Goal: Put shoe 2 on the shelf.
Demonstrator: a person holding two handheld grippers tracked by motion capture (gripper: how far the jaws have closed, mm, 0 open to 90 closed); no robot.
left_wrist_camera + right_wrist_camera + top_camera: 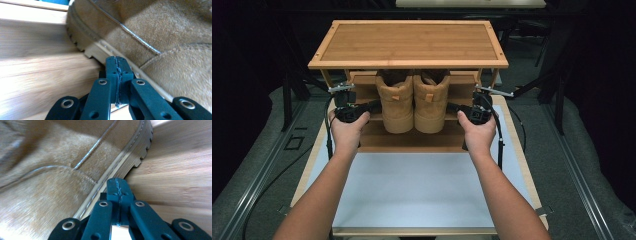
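High view: we see two boots (414,102) mid-frame on the lower shelf (412,142). Left tool (373,105) and right tool (453,106), both pressed together and empty, flank their soles.

Tan suede boots (414,102), honey-brown bamboo rack (408,42), white mat (412,187), black grippers (377,106).

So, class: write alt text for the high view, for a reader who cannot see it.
Two hands press shut grippers, the left gripper and the right gripper, against the outer sides of a pair of tan boots standing heels-out on the lower shelf of a wooden rack. The rack sits at the far end of a white-topped table.
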